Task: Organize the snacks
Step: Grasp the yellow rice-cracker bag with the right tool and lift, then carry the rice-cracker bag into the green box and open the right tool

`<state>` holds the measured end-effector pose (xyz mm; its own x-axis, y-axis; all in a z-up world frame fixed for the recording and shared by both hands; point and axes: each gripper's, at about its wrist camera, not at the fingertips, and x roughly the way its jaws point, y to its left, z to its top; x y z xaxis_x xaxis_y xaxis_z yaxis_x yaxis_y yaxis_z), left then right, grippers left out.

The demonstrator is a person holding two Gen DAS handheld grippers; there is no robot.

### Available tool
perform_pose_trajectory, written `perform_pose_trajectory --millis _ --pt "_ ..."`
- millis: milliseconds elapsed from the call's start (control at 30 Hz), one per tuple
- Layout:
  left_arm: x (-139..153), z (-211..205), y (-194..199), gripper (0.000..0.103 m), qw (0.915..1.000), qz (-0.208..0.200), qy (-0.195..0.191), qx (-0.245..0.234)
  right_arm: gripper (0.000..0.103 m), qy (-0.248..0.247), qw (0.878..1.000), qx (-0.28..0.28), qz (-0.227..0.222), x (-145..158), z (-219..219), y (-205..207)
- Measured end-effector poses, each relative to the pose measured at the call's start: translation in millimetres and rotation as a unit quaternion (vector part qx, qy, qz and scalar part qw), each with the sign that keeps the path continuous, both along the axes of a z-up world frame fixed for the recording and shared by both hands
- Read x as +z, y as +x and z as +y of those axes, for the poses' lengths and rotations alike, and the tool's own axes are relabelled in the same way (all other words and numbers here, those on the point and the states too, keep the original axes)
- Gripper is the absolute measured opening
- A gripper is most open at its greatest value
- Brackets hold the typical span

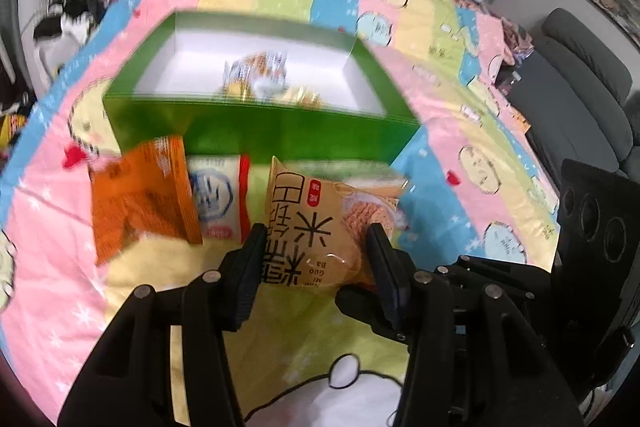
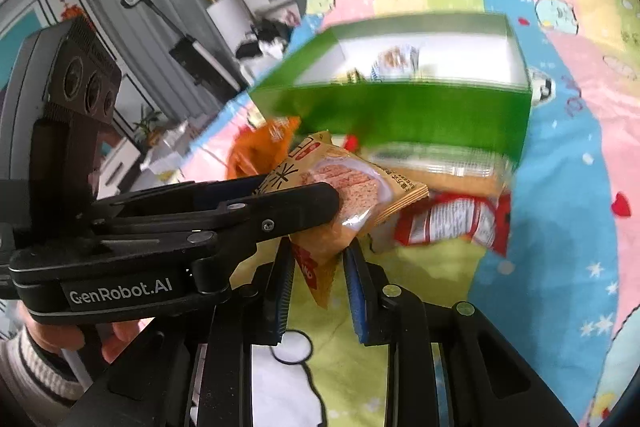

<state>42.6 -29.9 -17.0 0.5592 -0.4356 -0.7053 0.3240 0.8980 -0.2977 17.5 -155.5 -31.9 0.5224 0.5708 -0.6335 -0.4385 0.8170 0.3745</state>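
My left gripper is shut on a tan rice-cracker packet with large black characters. It holds the packet just in front of the green box. In the right wrist view the same gripper reaches in from the left, and its near finger crosses that packet. My right gripper is shut on the corner of an orange-tan packet with a red band. I cannot tell whether this is a second packet. The white-lined box holds several blurred snack packets.
An orange packet and a white-and-red packet lie on the striped cartoon quilt in front of the box. A red-and-white packet lies to the right. A grey sofa stands beyond the quilt's edge. A hand grips the left tool.
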Motion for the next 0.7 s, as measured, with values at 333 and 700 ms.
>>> perform_pose_trajectory --millis 333,700 --pt "50 -9 49 0.050 0.9975 -0.070 -0.005 0.007 0.027 0.000 0.997 -0.021 -0.077 51 -4 43" --pt "45 -9 125 0.051 0.9984 -0.039 -0.036 0.019 0.027 -0.022 0.997 -0.028 -0.073 58 -4 116"
